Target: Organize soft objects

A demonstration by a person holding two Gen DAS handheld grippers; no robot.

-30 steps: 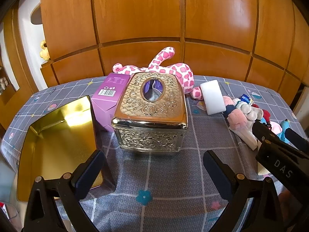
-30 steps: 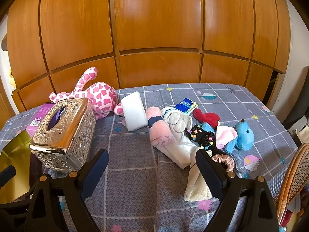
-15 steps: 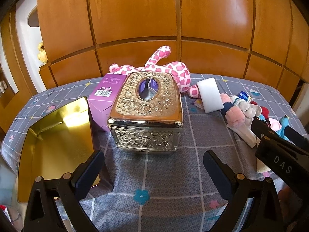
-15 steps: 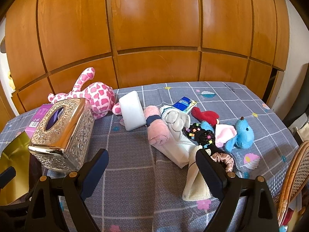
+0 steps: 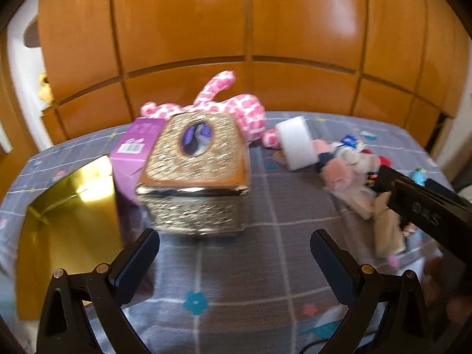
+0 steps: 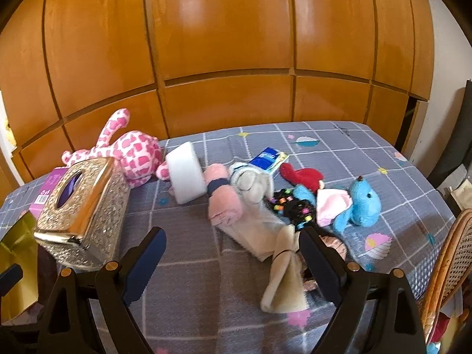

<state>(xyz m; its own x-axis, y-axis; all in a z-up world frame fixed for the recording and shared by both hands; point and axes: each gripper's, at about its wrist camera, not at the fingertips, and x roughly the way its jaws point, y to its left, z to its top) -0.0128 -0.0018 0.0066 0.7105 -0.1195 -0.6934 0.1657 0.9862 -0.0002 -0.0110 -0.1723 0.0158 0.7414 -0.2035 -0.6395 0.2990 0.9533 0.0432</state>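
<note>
Since the picture a second ago, my left gripper (image 5: 234,261) has swung a little to the right, so the embossed metal tissue box (image 5: 194,177) now sits left of centre and the left view is smeared by motion. My right gripper (image 6: 233,258) has eased closer to the pile of soft things. Both grippers are spread wide and hold nothing.

The soft objects lie on the right half of the grey checked tablecloth (image 6: 188,309): a rolled pink towel (image 6: 222,197), a beige cloth (image 6: 284,277) just in front of my right fingers, a blue plush (image 6: 361,205), a red plush (image 6: 301,175) and a beaded black hair tie (image 6: 292,209). A pink spotted plush (image 6: 129,153) lies far left behind the tissue box. An open gold tin (image 5: 69,224) sits at the near left.

My worries: the pile is tangled and overlapping, so closing on the beige cloth may drag the hair tie or towel along. The limp cloth could slip from a shallow pinch. My two grippers are close together and could collide.
</note>
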